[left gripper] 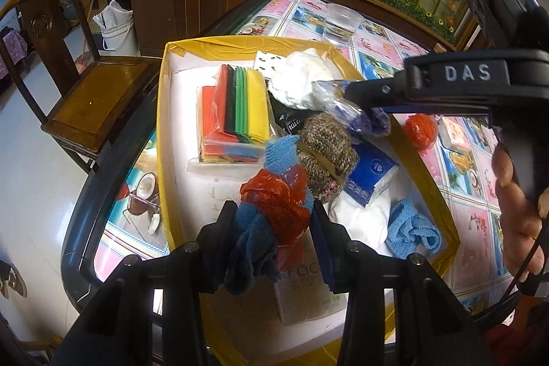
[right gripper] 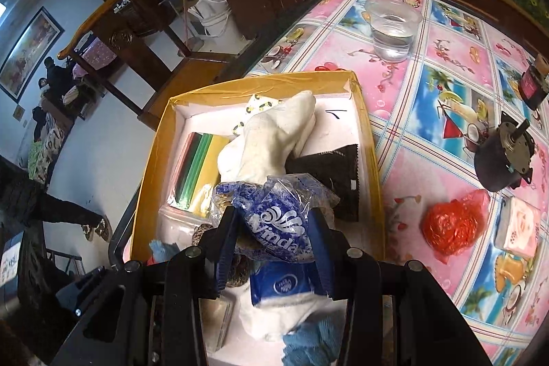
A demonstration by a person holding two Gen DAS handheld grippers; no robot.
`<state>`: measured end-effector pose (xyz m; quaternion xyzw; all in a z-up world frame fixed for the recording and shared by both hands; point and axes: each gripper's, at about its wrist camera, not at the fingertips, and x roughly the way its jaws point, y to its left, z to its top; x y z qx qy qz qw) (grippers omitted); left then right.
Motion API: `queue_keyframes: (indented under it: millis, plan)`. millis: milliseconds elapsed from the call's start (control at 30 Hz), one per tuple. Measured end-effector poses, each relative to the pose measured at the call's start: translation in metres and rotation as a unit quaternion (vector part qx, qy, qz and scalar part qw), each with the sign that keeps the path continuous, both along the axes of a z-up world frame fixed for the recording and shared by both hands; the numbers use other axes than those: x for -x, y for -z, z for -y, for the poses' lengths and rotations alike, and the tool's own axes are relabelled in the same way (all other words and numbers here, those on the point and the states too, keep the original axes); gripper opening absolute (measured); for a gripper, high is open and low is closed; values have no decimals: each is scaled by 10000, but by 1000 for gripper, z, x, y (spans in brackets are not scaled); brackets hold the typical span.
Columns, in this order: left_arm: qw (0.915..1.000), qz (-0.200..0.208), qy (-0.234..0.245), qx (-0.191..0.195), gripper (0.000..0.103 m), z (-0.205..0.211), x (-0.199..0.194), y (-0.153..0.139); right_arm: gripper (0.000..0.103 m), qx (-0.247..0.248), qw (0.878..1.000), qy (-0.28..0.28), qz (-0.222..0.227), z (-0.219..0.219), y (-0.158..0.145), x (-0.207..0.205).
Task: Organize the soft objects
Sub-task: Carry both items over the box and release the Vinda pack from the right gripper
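Here, a floral tablecloth [right gripper: 446,84] bears the box [right gripper: 372,139]; wooden cabinets [left gripper: 192,2] behind.

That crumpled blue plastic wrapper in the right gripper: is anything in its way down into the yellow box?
The crumpled blue-and-clear plastic wrapper, clamped in the right gripper, hangs over the yellow-rimmed cardboard box. Nothing bars the drop, but it would land on the pile: a brown knitted bundle and a blue tissue pack lie beneath.
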<state>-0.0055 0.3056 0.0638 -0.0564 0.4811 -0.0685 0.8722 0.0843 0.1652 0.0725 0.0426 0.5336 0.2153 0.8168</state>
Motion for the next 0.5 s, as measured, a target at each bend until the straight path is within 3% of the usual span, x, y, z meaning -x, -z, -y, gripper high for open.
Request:
queue_keyframes:
  millis: [500]
  plan:
    - [9999,-151,4,8,42,1,-4,11,45,89,9999,-41,-112,-9,19,-4]
